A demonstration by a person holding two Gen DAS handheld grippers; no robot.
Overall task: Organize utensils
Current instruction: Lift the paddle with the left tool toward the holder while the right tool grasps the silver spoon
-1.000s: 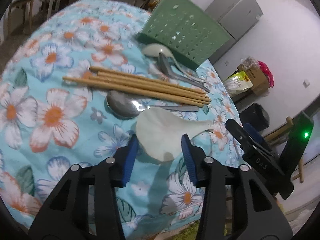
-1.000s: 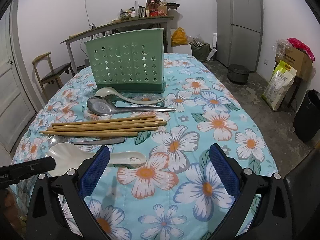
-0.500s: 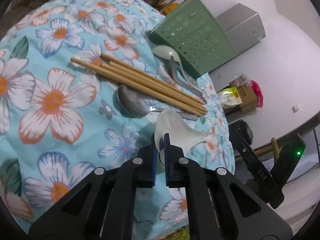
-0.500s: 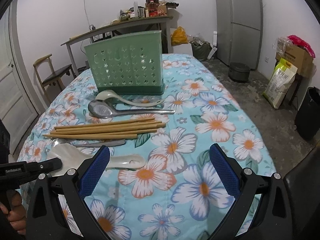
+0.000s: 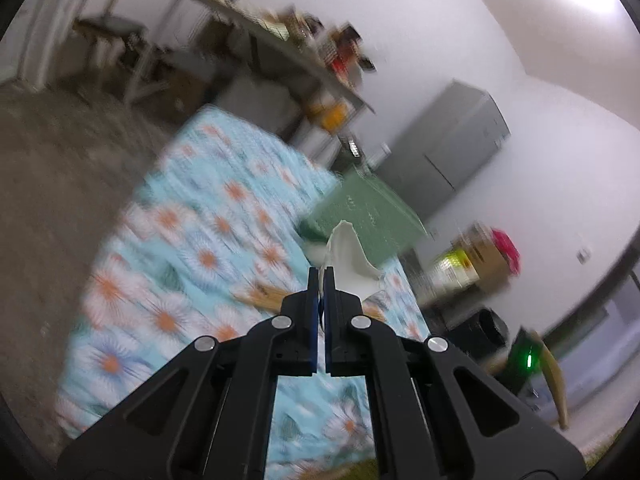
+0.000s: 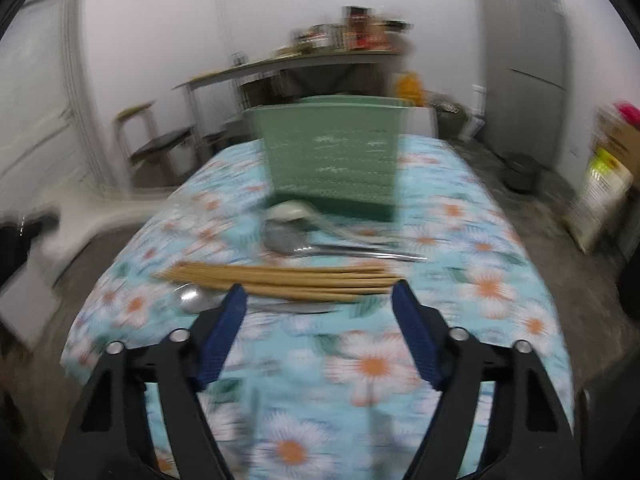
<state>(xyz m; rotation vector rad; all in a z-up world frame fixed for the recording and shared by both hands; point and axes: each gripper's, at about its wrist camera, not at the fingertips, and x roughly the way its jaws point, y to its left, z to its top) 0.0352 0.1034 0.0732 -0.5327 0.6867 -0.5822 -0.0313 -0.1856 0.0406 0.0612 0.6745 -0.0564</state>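
The left gripper (image 5: 321,276) is clamped on the white rice paddle (image 5: 347,257), its blue pads (image 5: 311,304) pinching the thin edge of the blade so that the paddle stands up above the fingertips, clear of the tablecloth (image 5: 192,248) and in front of the green holder (image 5: 370,216). That view is badly smeared, so little else on the table reads clearly beyond a blur of chopsticks (image 5: 264,300) just past the fingers. The right gripper (image 6: 318,296) holds nothing — its jaws have just been closing from full width and now stand partly apart, with only cloth and utensils showing between them. It hovers over the near part of the floral tablecloth (image 6: 460,280), pointing toward the holder (image 6: 330,160), which stands upright at the far end of the table. Just in front of the holder lies a white spoon (image 6: 288,212), and touching it, a little nearer, a metal spoon (image 6: 288,240) with its handle running right. Nearer still the chopsticks (image 6: 280,278) lie bundled side by side across the table — and a second metal spoon (image 6: 192,298) sits just beside them on the near side, its bowl to the left of the right gripper's left finger. A grey fridge (image 6: 524,64) stands against the far wall.
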